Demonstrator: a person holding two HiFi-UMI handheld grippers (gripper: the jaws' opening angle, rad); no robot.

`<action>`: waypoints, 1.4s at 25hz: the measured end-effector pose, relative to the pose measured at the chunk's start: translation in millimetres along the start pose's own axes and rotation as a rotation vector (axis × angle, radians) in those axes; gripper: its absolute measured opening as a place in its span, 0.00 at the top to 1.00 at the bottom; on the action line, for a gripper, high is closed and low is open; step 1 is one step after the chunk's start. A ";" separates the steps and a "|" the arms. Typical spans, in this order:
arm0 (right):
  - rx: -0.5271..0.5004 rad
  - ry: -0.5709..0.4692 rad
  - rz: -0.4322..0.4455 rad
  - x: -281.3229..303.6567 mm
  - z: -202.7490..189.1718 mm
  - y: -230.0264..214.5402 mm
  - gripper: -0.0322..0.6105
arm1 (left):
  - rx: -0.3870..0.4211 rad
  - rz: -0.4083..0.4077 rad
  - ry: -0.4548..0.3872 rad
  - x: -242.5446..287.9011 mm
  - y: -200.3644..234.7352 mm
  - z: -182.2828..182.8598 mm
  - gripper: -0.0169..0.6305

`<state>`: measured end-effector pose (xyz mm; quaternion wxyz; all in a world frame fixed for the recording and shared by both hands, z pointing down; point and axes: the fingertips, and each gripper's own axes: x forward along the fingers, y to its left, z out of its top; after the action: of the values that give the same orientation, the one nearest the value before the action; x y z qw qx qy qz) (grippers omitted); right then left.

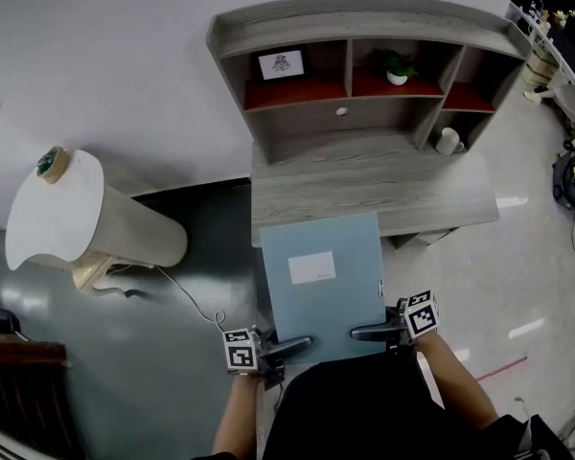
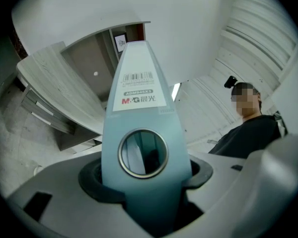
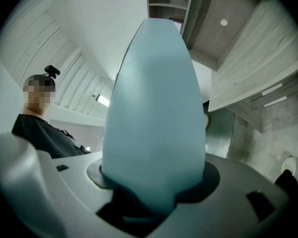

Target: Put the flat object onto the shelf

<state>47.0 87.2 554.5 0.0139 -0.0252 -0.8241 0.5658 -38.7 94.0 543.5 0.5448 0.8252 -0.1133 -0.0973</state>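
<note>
A flat light-blue file box [image 1: 321,286] with a white label is held level between my two grippers, its far edge over the grey wooden desk [image 1: 441,195]. My left gripper [image 1: 292,345] is shut on its near left corner and my right gripper [image 1: 369,332] on its near right corner. In the left gripper view the box's spine [image 2: 139,93], with a metal ring hole and a barcode label, sits clamped in the left gripper [image 2: 144,195]. The plain blue edge [image 3: 154,118] fills the right gripper [image 3: 154,195] in that gripper's view. The shelf unit [image 1: 364,22] stands on the desk's back.
The shelf compartments hold a framed picture [image 1: 281,63], a small potted plant [image 1: 397,67] and a white mug [image 1: 448,141]. A white round-topped stand [image 1: 53,214] with a green-lidded item [image 1: 50,163] is at left. A cable [image 1: 187,300] lies on the floor.
</note>
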 end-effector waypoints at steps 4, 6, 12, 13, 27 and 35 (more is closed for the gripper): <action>0.018 -0.019 -0.010 -9.7 29.3 -10.6 0.53 | -0.017 -0.003 0.018 16.3 14.3 27.1 0.54; 0.032 -0.013 -0.013 -17.2 44.9 -17.8 0.53 | -0.030 -0.001 0.013 27.8 22.0 39.9 0.53; 0.033 0.022 -0.012 -39.4 82.5 -41.1 0.53 | -0.055 0.018 0.005 58.4 44.0 70.6 0.53; 0.032 0.022 -0.010 -43.5 87.5 -44.8 0.53 | -0.053 0.025 0.008 63.8 47.4 74.6 0.54; 0.094 0.037 -0.007 -73.9 143.2 -117.4 0.53 | -0.064 0.126 -0.008 105.7 126.1 116.9 0.51; 0.202 0.025 -0.106 -58.1 171.0 -183.1 0.52 | -0.118 0.102 -0.056 97.0 211.6 142.1 0.48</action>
<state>91.5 -141.0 664.2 0.0566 0.0131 -0.7628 0.6440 -3.5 -139.7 679.7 0.5933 0.7818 -0.1643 -0.0988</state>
